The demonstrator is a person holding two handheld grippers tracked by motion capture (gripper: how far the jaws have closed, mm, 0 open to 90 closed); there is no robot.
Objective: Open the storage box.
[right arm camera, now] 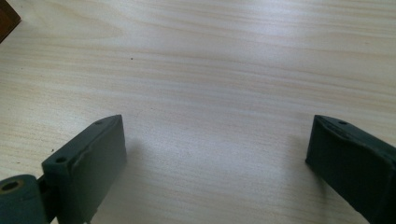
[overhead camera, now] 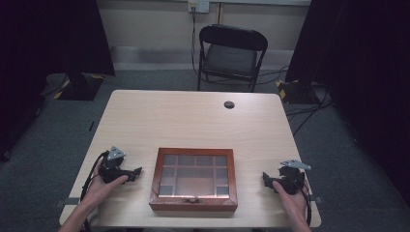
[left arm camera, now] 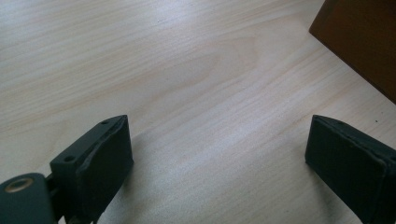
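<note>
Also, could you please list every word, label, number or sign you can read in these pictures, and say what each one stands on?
None can be read.
Wooden box: no lettering shows on its frame or glass lid.
Table: bare wood grain, no marks.
Wall socket: too small and blurred to tell.
Left tool and right tool: plain black, no print visible.
</note>
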